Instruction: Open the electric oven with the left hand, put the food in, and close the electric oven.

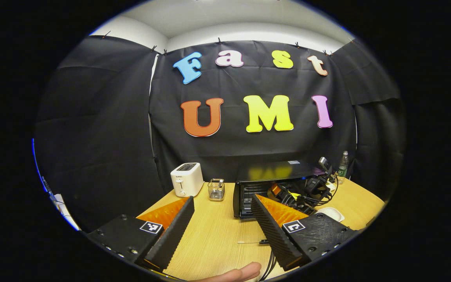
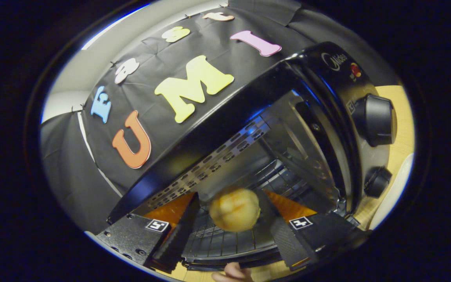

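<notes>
- The right gripper (image 2: 233, 227) has its fingers spread, with the food (image 2: 235, 209), a pale yellow bun-like lump, between them. In the right gripper view the lump looks free of both fingers, so I judge it released or barely held, not clamped.
- The food sits at 6 o'clock in that view, over the wire rack (image 2: 225, 235) inside the electric oven (image 2: 319, 117), whose cavity gapes open. Whether it rests on the rack or hangs above it, I cannot tell.
- Risk: if it is only just let go, it may roll forward off the rack's front edge toward the lowered door, since the lump is round.
- Risk: drawing the right gripper out carelessly could nudge the food or snag a finger on the rack bars.
- The left gripper (image 1: 221, 223) hangs with fingers apart and empty above the table (image 1: 217, 235), the oven at 1 o'clock in the left gripper view.
- Risk: cables (image 1: 307, 196) lie across the oven's front there; closing the door with the left gripper could catch them.
</notes>
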`<state>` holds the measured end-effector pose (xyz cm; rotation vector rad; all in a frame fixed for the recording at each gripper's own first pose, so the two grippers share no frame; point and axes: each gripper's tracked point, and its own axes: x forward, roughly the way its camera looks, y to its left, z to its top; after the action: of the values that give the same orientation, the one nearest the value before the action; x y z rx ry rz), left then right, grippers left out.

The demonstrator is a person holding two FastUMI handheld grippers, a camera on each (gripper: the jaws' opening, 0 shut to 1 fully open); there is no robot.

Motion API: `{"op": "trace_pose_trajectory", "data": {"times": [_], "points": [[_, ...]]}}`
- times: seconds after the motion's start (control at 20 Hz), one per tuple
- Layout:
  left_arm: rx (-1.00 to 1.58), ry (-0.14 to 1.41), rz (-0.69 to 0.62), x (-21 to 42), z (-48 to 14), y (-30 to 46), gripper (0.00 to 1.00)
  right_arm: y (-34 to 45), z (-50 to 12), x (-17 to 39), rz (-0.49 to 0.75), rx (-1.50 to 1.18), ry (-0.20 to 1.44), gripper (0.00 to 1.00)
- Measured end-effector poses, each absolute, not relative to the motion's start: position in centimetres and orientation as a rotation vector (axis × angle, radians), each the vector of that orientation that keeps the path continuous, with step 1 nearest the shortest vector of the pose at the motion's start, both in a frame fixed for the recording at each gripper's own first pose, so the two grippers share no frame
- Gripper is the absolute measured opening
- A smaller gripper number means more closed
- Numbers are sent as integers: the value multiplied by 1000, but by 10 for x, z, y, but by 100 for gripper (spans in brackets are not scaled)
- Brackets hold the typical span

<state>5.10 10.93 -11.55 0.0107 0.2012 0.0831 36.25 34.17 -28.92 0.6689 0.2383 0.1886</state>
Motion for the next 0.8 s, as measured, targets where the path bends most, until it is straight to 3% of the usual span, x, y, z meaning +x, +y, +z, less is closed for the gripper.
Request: {"op": "trace_pose_trajectory", "data": {"times": [0.2,0.45,0.8], "points": [[1,213,92,43,-118,110,95,333,-285,360,169,611,217,96],[2,215,101,34,-115,111,95,333,-282,347,192,614,267,96],[-40,227,78,28,-120,99,96,327,-260,280,264,565,289,95]]}}
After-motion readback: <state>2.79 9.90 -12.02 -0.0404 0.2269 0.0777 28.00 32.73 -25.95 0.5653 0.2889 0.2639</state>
